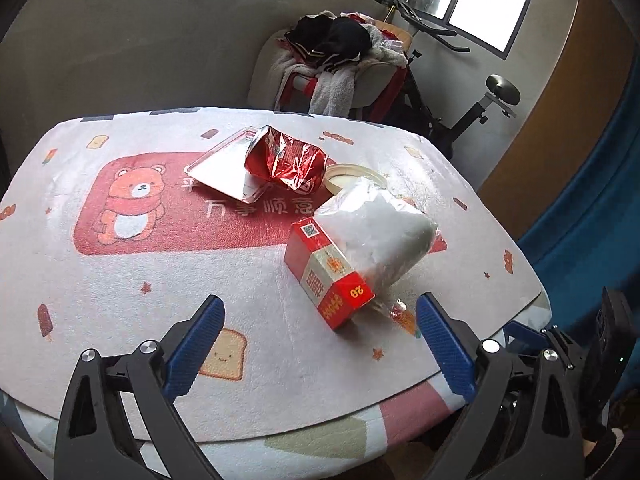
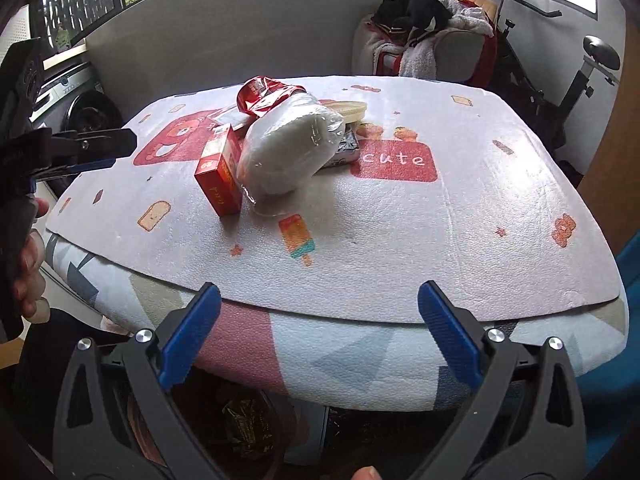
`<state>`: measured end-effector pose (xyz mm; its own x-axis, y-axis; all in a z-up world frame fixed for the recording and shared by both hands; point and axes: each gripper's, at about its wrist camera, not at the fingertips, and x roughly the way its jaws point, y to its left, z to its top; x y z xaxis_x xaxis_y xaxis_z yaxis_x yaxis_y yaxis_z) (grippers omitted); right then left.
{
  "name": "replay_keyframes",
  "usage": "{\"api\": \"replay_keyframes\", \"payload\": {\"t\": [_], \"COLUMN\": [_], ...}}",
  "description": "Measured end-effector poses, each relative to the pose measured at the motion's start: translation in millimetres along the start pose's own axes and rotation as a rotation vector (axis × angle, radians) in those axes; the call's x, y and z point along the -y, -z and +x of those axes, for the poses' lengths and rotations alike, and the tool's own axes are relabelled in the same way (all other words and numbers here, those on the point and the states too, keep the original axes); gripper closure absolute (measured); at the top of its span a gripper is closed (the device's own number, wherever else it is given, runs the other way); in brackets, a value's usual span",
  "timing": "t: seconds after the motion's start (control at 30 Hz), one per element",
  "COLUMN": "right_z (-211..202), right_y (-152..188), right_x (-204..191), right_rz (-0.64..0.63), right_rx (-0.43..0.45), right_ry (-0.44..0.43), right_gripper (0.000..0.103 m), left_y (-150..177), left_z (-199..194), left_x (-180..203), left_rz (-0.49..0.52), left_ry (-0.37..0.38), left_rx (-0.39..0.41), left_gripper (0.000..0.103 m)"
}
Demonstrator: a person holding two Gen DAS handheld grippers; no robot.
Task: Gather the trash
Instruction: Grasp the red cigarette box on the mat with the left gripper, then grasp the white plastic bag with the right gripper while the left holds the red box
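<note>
Only the left wrist view shows the metal tray point(image 1: 224, 168) under the crumpled red wrapper point(image 1: 286, 162). Both grippers, left point(image 1: 320, 344) and right point(image 2: 320, 340), tilt down over the worktop point(image 2: 400, 240), fingers spread wide and empty.

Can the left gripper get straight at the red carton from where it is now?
Probably yes. The left gripper is open and empty, and the red carton lies just ahead with only bare mat between; the clear plastic bag leans against its far side.
</note>
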<state>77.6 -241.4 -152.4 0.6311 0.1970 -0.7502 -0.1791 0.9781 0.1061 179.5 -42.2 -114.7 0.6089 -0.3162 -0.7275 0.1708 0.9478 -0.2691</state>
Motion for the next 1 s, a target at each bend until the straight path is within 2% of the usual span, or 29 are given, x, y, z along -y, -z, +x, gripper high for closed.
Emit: {"api": "replay_keyframes", "payload": {"t": [0.17,0.3,0.37,0.4,0.43,0.5,0.53,0.67,0.83,1.0], "right_z": [1.7,4.3,5.8,6.9,8.0,10.1,11.6,23.0,50.7,92.9], "right_y": [-8.4,-12.7,-13.8,-14.4,-15.1,-17.5,-19.6,-37.0,-78.0,-113.3], "right_x": [17.2,28.5,33.1,34.9,36.8,39.0,39.5,34.7,19.3,13.3], "right_rz": [0.040,0.065,0.075,0.079,0.083,0.087,0.088,0.088,0.088,0.183], "right_rx": [0.018,0.026,0.028,0.027,0.026,0.027,0.027,0.029,0.042,0.007], "right_ry": [-0.006,-0.015,-0.019,-0.022,-0.025,-0.035,-0.044,-0.091,-0.144,-0.220], "right_gripper": [0.006,0.006,0.006,0.006,0.006,0.006,0.006,0.006,0.006,0.006], "left_y": [-29.8,-34.0,-31.1,-28.6,-25.4,-19.4,-17.1,-7.9,0.2,7.3], "left_z": [48.7,82.7,95.9,100.4,102.1,97.4,94.2,78.9,52.8,26.0], "left_x": [1.1,-10.2,-16.7,-20.1,-23.9,-32.6,-35.6,-51.9,-65.3,-73.9], "left_rz": [-0.105,-0.226,-0.259,-0.269,-0.276,-0.288,-0.279,-0.252,-0.188,-0.144], "left_ry": [-0.006,0.006,0.004,0.011,0.021,0.050,0.041,0.046,0.021,0.004], "left_rx": [-0.057,-0.121,-0.156,-0.171,-0.174,-0.153,-0.153,-0.145,-0.110,-0.068], "left_gripper": [0.017,0.018,0.028,0.039,0.055,0.063,0.077,0.078,0.080,0.080]}}
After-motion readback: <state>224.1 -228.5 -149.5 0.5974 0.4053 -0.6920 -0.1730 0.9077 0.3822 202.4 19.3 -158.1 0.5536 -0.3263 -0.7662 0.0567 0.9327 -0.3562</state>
